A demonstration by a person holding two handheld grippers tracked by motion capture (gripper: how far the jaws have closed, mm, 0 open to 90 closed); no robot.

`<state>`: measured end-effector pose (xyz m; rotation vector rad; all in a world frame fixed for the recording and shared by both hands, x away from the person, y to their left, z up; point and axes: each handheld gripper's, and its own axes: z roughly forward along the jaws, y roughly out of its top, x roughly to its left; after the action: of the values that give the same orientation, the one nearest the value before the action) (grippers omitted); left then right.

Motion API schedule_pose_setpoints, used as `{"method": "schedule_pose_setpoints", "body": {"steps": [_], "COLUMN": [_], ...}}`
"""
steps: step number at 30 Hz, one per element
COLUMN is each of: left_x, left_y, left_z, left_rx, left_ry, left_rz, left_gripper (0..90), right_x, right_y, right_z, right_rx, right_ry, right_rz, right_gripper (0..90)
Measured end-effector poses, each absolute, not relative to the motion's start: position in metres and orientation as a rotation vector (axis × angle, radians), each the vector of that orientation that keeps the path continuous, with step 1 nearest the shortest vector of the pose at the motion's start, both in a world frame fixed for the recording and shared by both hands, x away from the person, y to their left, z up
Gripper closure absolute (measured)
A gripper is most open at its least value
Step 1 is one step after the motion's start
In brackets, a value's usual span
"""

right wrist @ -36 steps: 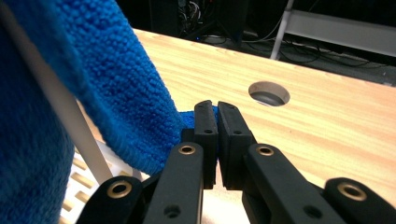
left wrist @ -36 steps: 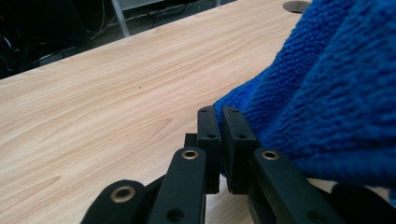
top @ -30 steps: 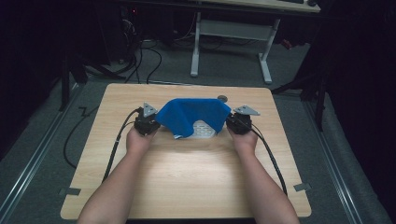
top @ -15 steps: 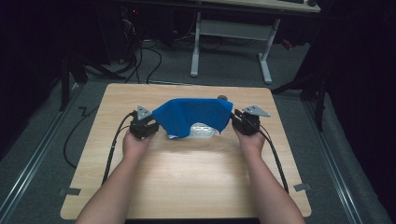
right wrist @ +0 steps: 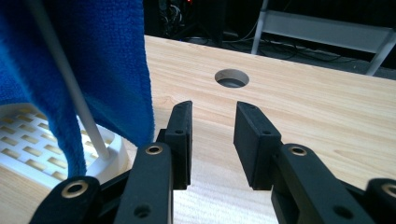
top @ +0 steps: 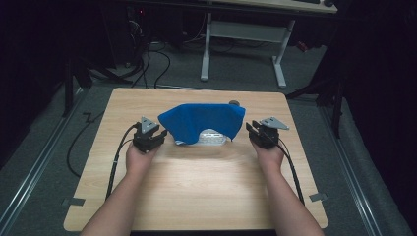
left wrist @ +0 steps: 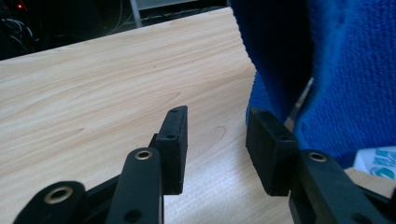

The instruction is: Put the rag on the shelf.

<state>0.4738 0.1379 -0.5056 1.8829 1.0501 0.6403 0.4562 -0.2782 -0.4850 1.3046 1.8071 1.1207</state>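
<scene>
Blue cloth (top: 199, 120) draped over white rack (right wrist: 28, 140)

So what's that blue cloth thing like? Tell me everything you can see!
The blue cloth is a soft, fuzzy towel-like fabric, bright blue all over. It is draped over a white rack with a slotted base and thin white rods, hanging down its sides like a little tent, with the base peeking out below. It sits near the middle of the wooden table. The left hand-held gripper and right hand-held gripper sit open just beside its edges, not holding it.
</scene>
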Motion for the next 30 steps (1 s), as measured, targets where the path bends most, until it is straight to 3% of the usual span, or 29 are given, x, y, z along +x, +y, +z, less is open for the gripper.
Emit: {"method": "schedule_pose_setpoints", "body": {"steps": [13,30], "left_x": [0.445,0.381], "left_y": [0.147,0.152], "left_z": [-0.503,-0.490], "left_rx": [1.882,1.852], "left_ry": [1.077,1.071], "left_rz": [0.690,0.655], "left_gripper": [58.8,56.7], "right_x": [0.428,0.359], "right_y": [-0.278,-0.282], "right_z": [-0.481,-0.474], "right_rx": [1.238,1.180], "right_ry": [1.847,1.838], "right_rz": [1.072,1.072], "right_gripper": [66.4,62.0]}}
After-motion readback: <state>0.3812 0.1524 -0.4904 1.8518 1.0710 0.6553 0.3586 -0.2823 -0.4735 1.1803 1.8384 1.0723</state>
